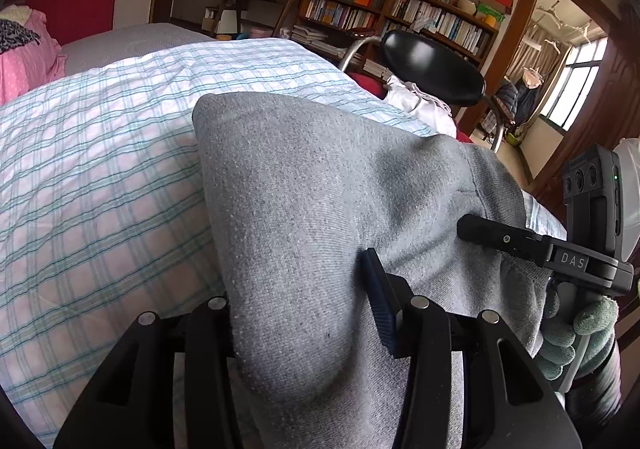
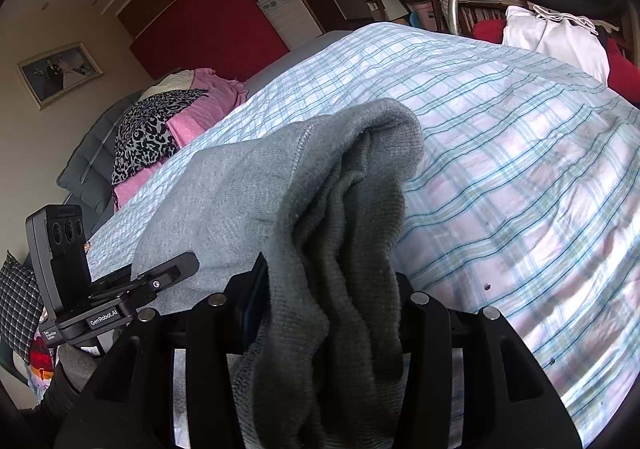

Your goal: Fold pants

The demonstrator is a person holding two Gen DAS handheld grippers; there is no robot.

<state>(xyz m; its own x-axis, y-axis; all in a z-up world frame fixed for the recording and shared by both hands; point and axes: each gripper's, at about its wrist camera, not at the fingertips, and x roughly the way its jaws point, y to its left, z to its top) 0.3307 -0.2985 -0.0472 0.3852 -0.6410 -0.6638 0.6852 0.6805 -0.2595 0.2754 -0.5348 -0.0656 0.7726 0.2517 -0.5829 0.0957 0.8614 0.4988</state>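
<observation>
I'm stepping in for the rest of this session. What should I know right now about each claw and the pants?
Left claw: jaws partly apart, grey pants bunched between them; grip unclear.
Right claw: the same, at the thicker edge of the pants; grip unclear.
The pants lie on the checked bedcover, part folded into a compact bundle.
Left: check both grips, finish the fold, flatten.

The pants (image 1: 304, 189) are grey sweatpants of soft fleecy knit, folded into a thick bundle on the bed. In the left wrist view a smooth folded bulk fills the gap between the jaws and spreads ahead of them — rounded at its far corner. In the right wrist view 2 or more darker ribbed layers bunch between the jaws, a stitched hem running just left.
</observation>
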